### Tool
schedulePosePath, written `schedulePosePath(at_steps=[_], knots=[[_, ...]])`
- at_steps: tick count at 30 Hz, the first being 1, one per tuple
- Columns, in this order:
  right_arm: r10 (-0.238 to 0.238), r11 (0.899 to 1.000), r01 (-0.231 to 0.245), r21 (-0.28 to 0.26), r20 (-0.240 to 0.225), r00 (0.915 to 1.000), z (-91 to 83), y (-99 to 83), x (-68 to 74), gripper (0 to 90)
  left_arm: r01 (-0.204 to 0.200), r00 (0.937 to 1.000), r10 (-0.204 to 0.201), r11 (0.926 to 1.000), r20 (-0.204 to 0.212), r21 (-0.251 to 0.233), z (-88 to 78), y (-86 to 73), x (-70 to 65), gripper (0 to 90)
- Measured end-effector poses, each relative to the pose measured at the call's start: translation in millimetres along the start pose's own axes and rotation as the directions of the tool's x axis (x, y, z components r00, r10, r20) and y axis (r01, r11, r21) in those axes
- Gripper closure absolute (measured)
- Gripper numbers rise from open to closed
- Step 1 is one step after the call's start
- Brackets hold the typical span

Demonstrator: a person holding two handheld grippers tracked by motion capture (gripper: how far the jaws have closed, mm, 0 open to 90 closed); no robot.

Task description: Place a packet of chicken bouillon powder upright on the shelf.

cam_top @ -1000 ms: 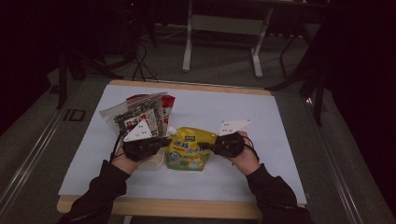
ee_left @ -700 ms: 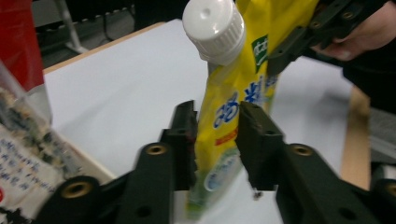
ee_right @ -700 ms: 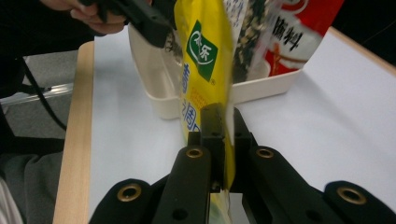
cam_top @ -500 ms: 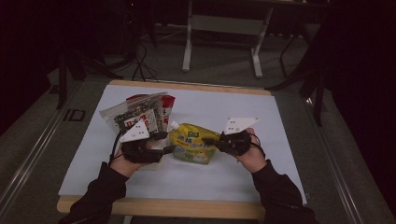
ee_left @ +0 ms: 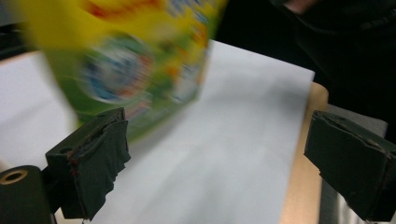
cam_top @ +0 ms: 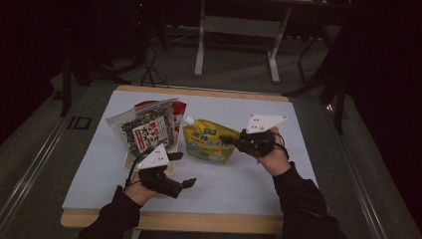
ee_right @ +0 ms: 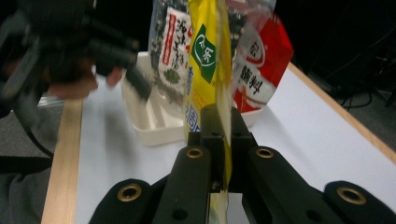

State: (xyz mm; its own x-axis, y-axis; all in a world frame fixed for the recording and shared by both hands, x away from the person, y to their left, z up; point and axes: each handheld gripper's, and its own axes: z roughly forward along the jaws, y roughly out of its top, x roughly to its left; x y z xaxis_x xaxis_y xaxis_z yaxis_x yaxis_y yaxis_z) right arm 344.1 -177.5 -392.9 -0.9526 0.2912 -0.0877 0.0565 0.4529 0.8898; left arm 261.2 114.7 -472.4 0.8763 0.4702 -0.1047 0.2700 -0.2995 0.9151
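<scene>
A yellow and green spouted pouch [cam_top: 208,143] hangs above the white table top [cam_top: 249,179], pinched at its right edge by my right gripper [cam_top: 235,142], which is shut on it. In the right gripper view the pouch's [ee_right: 205,60] thin edge runs down between the closed jaws of my right gripper [ee_right: 223,122]. My left gripper [cam_top: 183,169] sits near-left of the pouch, apart from it. Its jaws have just been opening and nothing is between them. In the left gripper view the left gripper [ee_left: 215,158] stands wide, with the blurred pouch [ee_left: 135,60] beyond its left pad [ee_left: 93,158].
A shallow white tray [cam_top: 130,160] at the left holds a clear seaweed bag [cam_top: 147,130] and a red bag [cam_top: 176,112] leaning upright. In the right gripper view the tray [ee_right: 149,123] stands just behind the pouch. The wooden table edge [cam_top: 174,219] runs along the near side.
My left gripper has let go of the pouch, opened wide and drawn back toward the near edge. My right gripper has lifted the pouch off the table.
</scene>
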Motion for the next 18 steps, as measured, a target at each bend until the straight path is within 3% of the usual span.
schedulePosePath(at_steps=[5, 9, 15, 18], knots=[[-0.028, 1.0, 0.028, -0.011, -0.012, 0.9995, 1.7, 12.9, 2.6, 90.0, -0.031, 0.9987, 0.03, 0.9991, 0.042, 0.029, 18.0, -11.4, -13.7, 7.9], [-0.047, 0.999, 0.047, -0.014, -0.02, 0.9987, 5.1, 21.8, 5.0, 90.0, -0.031, 0.996, 0.027, 0.9982, 0.085, 0.05, 29.2, -18.9, -18.5, 7.8], [-0.064, 0.998, 0.063, -0.03, -0.04, 0.9972, 12.8, 33.9, 9.2, 90.0, -0.083, 0.9906, 0.074, 0.9939, 0.115, 0.072, 37.2, -25.5, -25.3, 7.9], [-0.081, 0.996, 0.079, -0.035, -0.052, 0.9953, 17.8, 38.9, 12.3, 90.0, -0.075, 0.9881, 0.063, 0.994, 0.14, 0.079, 40.6, -30.2, -27.3, 7.9]])
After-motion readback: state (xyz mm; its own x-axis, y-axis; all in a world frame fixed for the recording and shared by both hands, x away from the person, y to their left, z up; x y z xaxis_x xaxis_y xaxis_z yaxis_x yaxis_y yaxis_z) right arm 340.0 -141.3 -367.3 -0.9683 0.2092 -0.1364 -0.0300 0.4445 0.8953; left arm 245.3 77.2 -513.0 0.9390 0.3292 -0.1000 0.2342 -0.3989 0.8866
